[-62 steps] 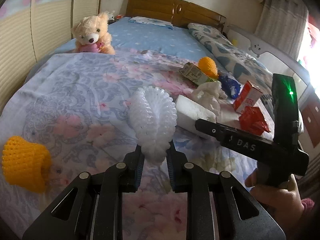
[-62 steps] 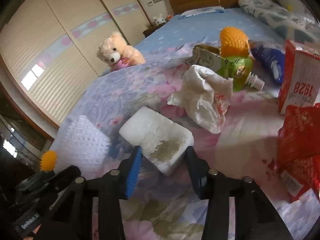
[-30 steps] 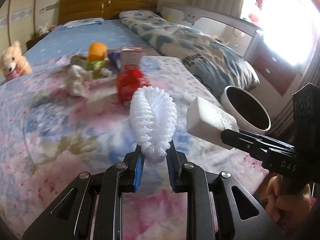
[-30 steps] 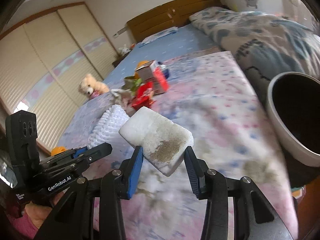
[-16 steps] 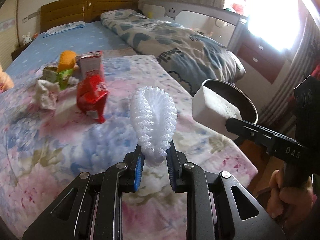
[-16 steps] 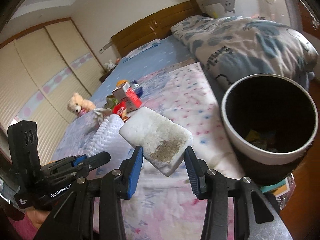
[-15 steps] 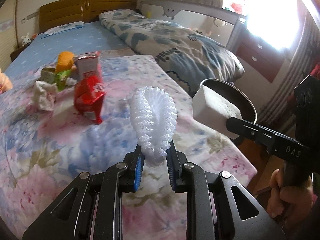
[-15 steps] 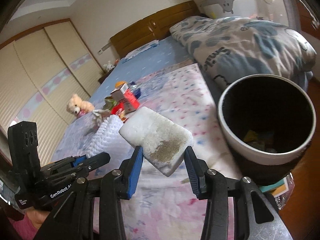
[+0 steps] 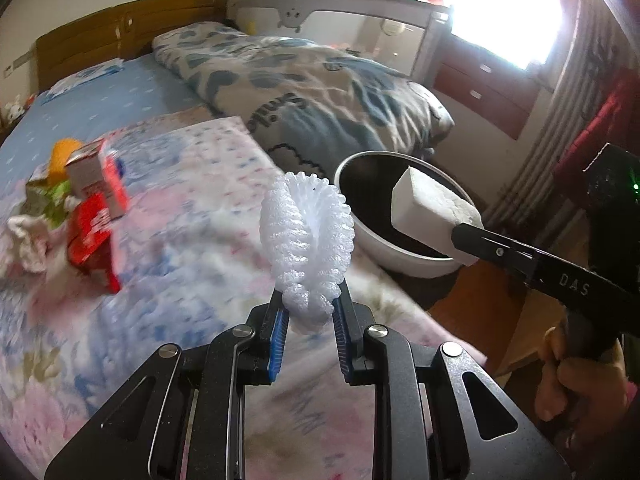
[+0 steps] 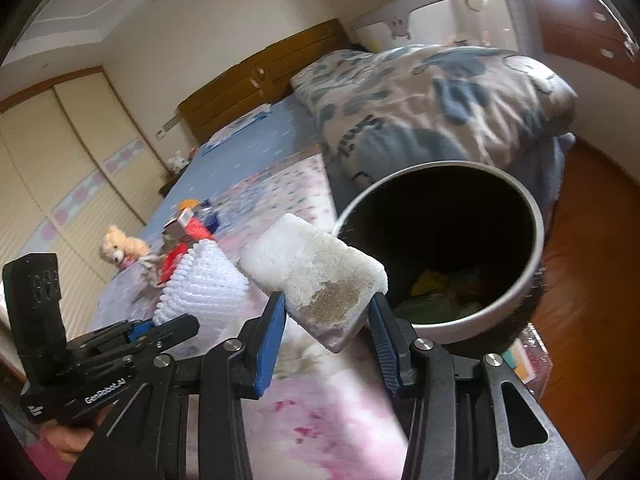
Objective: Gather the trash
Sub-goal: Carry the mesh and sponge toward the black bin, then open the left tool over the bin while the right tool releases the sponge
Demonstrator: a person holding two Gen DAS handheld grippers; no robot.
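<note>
Both grippers have swung from the bed's trash to the bin; left gripper clenches foam netting, right gripper clamps foam block.

black tongs, blue pads, silver screws

White foam net sleeves: one
White foam blocks, stained at one end: one
Round white-rimmed trash bins: one
Red-and-white cartons: one
Red crinkled wrappers: one
Cream teddy bears: one
Black grippers: two
</note>
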